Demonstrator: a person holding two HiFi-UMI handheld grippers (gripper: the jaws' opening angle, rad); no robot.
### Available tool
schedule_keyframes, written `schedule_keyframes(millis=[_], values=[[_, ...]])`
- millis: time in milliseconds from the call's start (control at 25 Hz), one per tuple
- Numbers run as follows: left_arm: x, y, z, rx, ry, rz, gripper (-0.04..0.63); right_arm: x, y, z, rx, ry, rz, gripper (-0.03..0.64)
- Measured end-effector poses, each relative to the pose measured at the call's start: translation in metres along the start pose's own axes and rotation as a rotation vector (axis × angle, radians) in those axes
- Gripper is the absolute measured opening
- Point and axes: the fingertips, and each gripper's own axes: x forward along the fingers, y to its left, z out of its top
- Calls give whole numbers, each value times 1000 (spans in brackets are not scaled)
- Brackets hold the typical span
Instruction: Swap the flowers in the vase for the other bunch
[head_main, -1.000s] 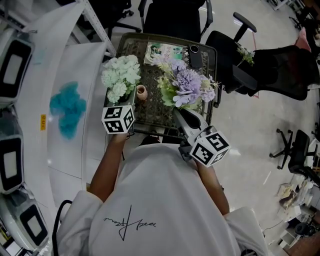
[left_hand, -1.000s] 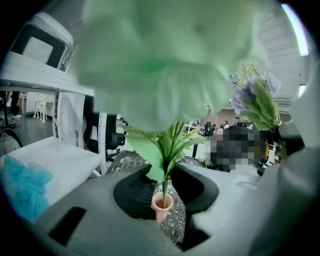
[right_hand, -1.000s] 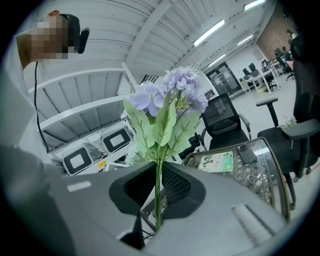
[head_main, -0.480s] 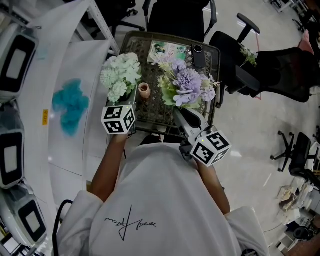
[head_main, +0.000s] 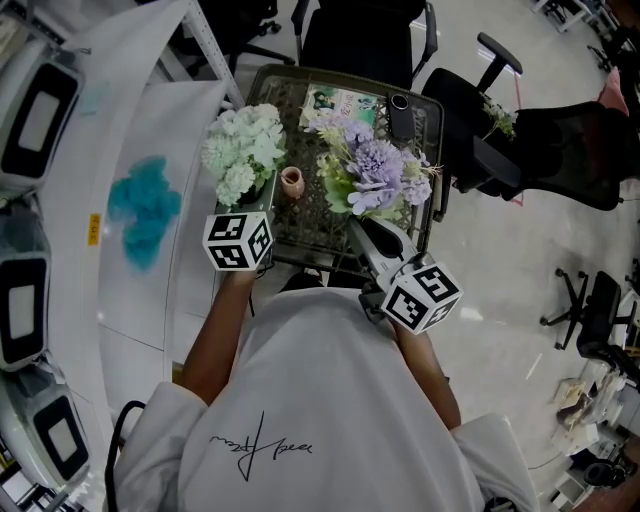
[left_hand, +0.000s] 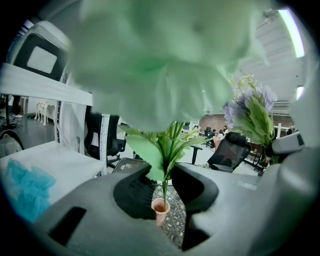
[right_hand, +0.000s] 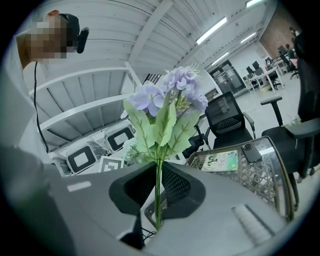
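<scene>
On the left, the left gripper (left_hand: 162, 172) has its jaws drawn in on the thin stem of the pale green bunch (head_main: 243, 150). It grips just under the leaves, so the blooms stand upright above it at the left side of the mesh table (head_main: 305, 230). In the left gripper view the stem's lower end lines up with the mouth of the small terracotta vase (head_main: 291, 182); whether it is inside I cannot tell. The left forearm reaches straight out from the body, with the gripper tipped slightly downward. The vase stands on the table between the two bunches. To the right, the right gripper (right_hand: 157, 172) is clamped on the stem of the purple bunch (head_main: 375, 172) and holds it upright just right of the vase. The right arm is stretched forward in the same way, near level. At the table's far side lie a magazine (head_main: 335, 102) and, right of it, a dark phone (head_main: 400, 115); the cover's print is too small to read. The white T-shirt (head_main: 300, 400) carries a black signature-like scrawl that cannot be made out.
</scene>
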Motion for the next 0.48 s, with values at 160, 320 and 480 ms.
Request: schedule_keyframes(millis=[160, 320, 480], values=[[-3, -1, 3, -2, -6, -2, 89, 0, 1, 0, -3, 0, 2, 38], [-5, -1, 4, -18, -12, -6, 89, -1, 0, 3, -12, -22, -7, 38], [-9, -2, 5, -15, -18, -10, 89, 0, 0, 4, -12, -29, -8, 37]])
